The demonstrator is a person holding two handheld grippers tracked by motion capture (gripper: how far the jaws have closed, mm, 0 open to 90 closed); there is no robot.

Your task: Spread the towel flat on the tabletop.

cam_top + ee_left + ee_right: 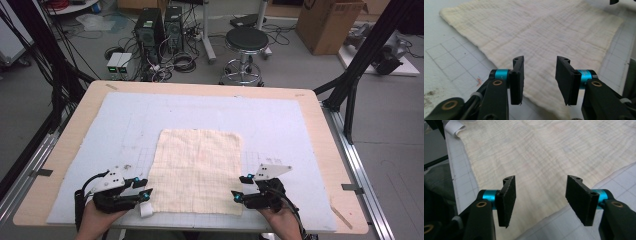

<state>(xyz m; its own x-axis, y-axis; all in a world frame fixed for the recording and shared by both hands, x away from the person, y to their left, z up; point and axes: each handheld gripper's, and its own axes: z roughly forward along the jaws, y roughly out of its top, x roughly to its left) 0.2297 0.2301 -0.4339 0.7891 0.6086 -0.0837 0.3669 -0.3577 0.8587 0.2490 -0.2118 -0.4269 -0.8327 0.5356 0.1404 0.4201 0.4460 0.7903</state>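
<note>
A cream waffle-weave cloth (197, 170) lies flat and spread out on the pale grey mat (280, 120). My left gripper (146, 188) rests at the cloth's near left corner, jaws pointing right over its edge. In the left gripper view the left gripper (539, 75) stands open above the cloth (536, 32), with nothing between the pads. My right gripper (239, 187) sits at the near right corner, pointing left. It too is open (540, 197) over the cloth (544, 152), its pads apart and off the fabric.
The mat covers a wooden table (320, 130). A small curled white tab (146, 210) lies by the near left corner of the cloth. Black frame posts flank the table. A stool (246, 42), computer towers and a cardboard box stand on the floor beyond.
</note>
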